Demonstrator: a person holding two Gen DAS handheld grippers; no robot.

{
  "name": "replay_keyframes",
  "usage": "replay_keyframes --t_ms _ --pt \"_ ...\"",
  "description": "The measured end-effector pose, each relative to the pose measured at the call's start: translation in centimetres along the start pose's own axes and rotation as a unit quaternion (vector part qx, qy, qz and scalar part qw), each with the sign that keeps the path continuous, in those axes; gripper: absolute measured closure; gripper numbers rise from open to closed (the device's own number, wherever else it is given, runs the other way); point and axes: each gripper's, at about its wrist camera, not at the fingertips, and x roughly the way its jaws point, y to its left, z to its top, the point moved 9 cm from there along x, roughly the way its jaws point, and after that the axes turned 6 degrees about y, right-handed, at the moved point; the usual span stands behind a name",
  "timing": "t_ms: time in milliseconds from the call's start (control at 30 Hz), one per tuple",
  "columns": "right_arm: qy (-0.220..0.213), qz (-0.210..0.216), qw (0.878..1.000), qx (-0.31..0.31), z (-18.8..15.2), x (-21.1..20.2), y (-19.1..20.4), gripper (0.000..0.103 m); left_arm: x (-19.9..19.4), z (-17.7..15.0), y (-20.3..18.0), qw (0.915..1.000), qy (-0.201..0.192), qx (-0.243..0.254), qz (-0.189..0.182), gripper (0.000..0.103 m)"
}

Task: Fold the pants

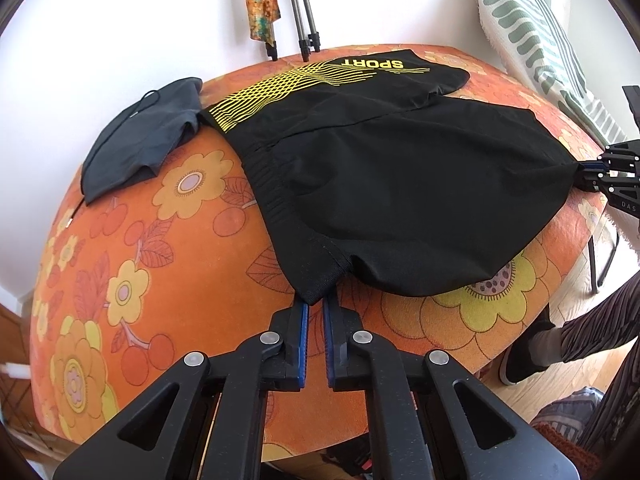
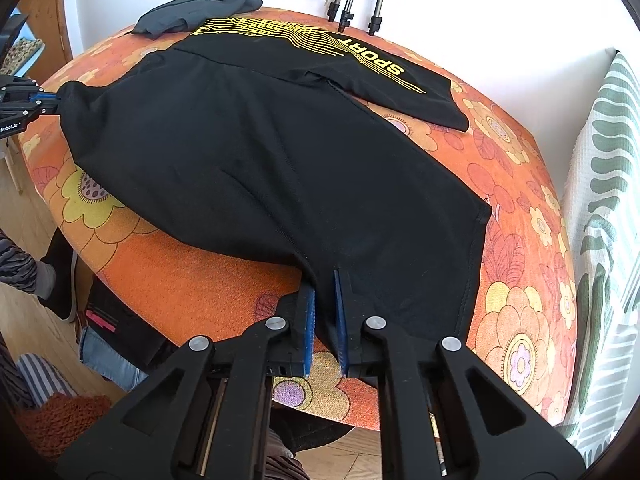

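Black pants (image 1: 400, 168) with yellow wavy stripes and the word SPORT lie spread on a round table with an orange flowered cover (image 1: 180, 280). My left gripper (image 1: 316, 302) is shut on the near corner of the ribbed waistband. At the right edge of the same view, my right gripper (image 1: 586, 170) pinches the fabric into a point. In the right wrist view the pants (image 2: 260, 152) run away from my right gripper (image 2: 325, 284), whose blue pads have the near hem between them. The left gripper (image 2: 54, 98) grips the far left corner there.
A dark grey garment (image 1: 140, 136) lies at the table's back left, touching the pants. Tripod legs (image 1: 304, 20) and a patterned cloth strip (image 1: 260, 4) stand against the white wall. A green-and-white striped textile (image 1: 532, 40) is on the right. A person's shoe (image 1: 528, 356) is on the wooden floor.
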Motion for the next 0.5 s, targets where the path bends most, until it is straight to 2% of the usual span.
replay_keyframes --t_ms 233,500 --pt "-0.006 -0.005 1.0 0.009 0.8 -0.1 -0.8 0.094 -1.1 0.6 1.0 0.9994 -0.009 -0.025 -0.02 0.098" --pt "-0.03 -0.024 0.999 0.019 2.9 -1.1 -2.3 0.094 -2.9 2.4 1.6 0.9987 -0.033 -0.027 -0.027 0.099"
